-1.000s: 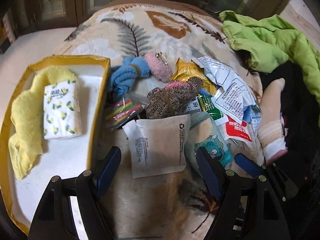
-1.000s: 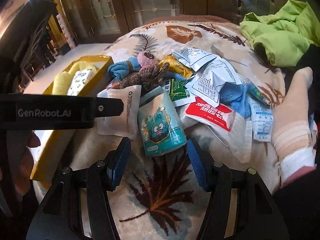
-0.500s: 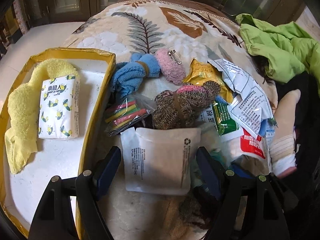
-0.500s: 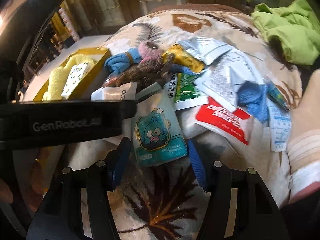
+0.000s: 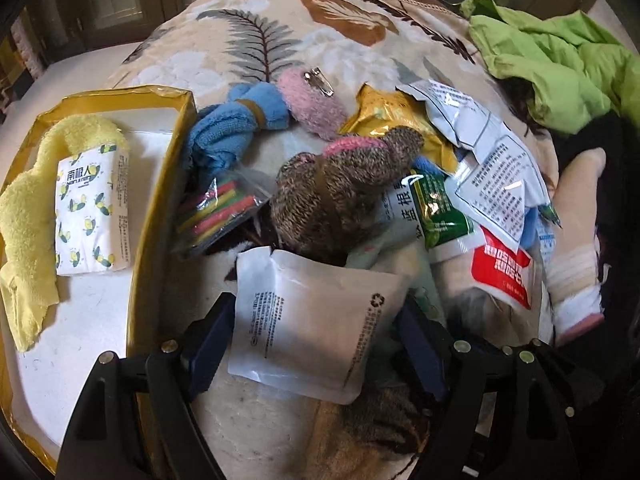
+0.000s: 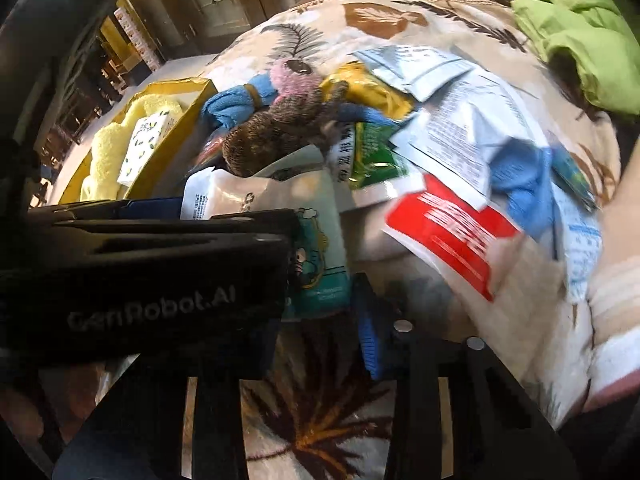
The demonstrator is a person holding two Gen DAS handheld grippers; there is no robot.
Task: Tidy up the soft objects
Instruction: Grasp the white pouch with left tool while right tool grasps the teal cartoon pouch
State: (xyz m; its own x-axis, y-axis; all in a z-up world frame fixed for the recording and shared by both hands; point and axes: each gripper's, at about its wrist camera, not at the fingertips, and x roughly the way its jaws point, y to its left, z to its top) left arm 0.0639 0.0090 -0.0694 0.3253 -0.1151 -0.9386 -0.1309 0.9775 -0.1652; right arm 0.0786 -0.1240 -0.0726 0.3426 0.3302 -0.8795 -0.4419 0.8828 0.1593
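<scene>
The white pouch (image 5: 320,320) lies at the near edge of the pile on the leaf-print blanket (image 5: 260,40), between the wide-open jaws of the left gripper (image 5: 316,344), which are not yet pressing it. To do this well, close squarely on the pouch's sides, lift straight up, then carry it left into the yellow-rimmed box (image 5: 160,208), beside the tissue pack (image 5: 92,212) and yellow cloth (image 5: 24,232).

Just to its right, the right gripper (image 6: 320,280) has just been closing around the teal cartoon packet (image 6: 320,256); its left finger is hidden behind the left tool, so whether it grips I cannot tell.

Beyond the pouch sit a brown knitted roll (image 5: 336,196), crayons (image 5: 216,212) and a blue cloth (image 5: 224,136). The two tools crowd each other, and the overlapping packets may drag along.
</scene>
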